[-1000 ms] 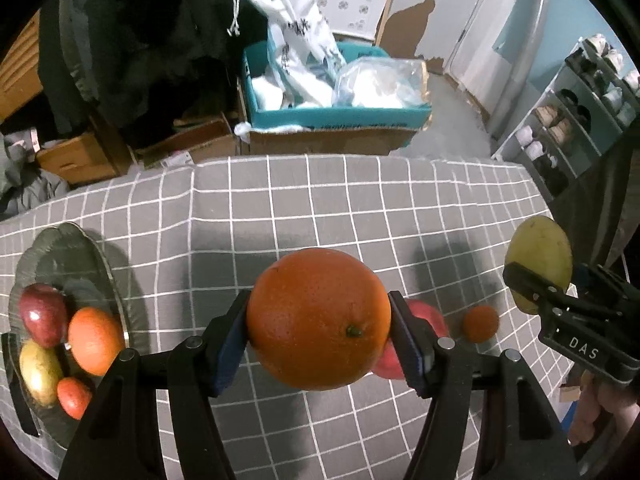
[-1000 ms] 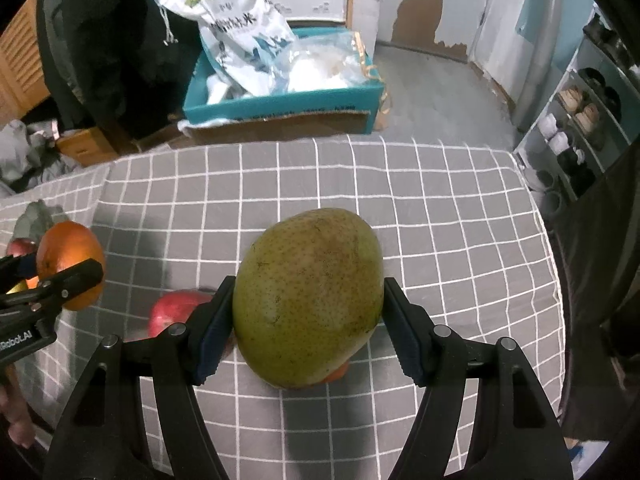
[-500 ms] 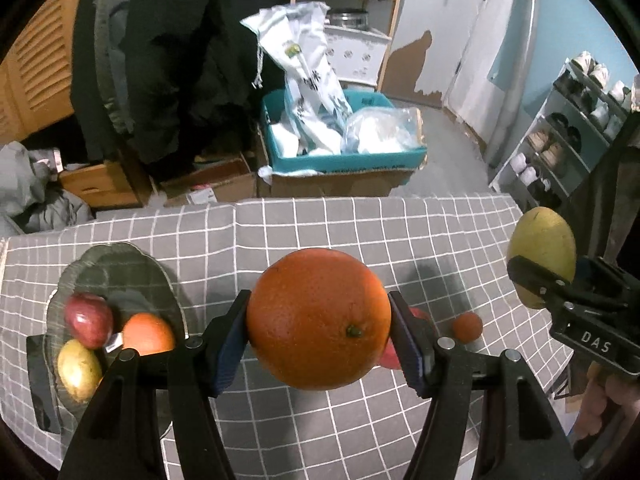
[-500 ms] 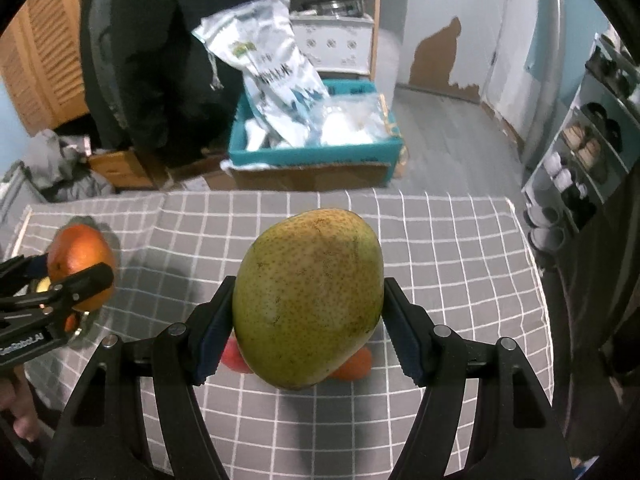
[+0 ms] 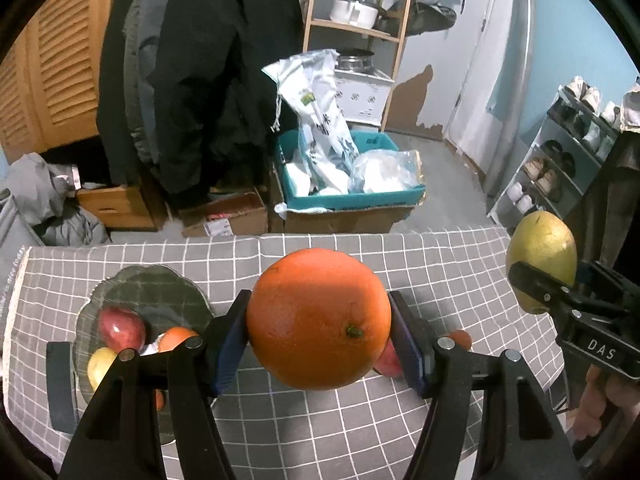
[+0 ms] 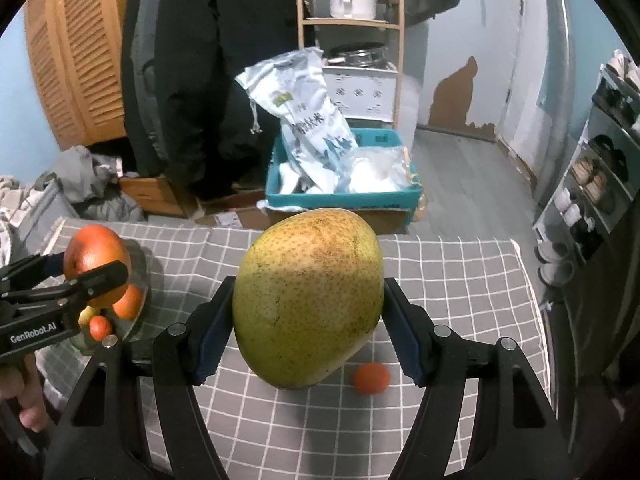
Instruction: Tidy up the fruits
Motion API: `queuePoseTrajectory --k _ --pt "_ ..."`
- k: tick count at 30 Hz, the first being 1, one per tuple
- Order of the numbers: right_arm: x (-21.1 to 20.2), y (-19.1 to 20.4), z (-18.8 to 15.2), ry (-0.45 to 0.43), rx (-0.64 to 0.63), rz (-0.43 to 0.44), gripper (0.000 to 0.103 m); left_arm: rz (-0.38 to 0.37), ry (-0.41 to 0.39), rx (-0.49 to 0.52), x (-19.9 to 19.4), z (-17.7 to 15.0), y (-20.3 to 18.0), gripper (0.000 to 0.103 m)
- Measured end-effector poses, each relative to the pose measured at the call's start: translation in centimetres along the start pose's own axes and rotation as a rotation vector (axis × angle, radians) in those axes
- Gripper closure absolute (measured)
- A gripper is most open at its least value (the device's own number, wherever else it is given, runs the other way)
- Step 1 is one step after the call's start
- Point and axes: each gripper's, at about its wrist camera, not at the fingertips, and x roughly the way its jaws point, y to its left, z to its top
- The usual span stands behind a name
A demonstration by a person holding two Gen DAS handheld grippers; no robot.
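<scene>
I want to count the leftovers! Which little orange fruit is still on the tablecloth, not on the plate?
The small tangerine lying alone on the checked tablecloth; the other small one sits in the glass plate.

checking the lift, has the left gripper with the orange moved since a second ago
Yes. The left gripper, shut on the orange, has risen and pulled back: in its view the glass plate and checked tablecloth sit lower and smaller, with more room showing.

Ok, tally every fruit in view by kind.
Oranges: 2, held, plated
Red apples: 2, plated, loose
Yellow-green fruits: 2, held, plated
Small orange-red fruits: 2, plated, loose
Total: 8
</scene>
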Motion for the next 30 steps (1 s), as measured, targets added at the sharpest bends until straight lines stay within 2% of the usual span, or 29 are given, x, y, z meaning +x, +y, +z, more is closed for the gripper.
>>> queuePoseTrajectory --k 13,30 --pt "-0.4 3.4 1.4 -0.034 -0.033 0.068 0.033 0.044 -0.041 -0.04 -2.4 -0.2 3.1 0.036" --pt "2.3 10.0 2.9 0.001 -0.084 0.169 0.033 0.124 -0.03 -0.128 -3.6 -1.9 8.9 0.036"
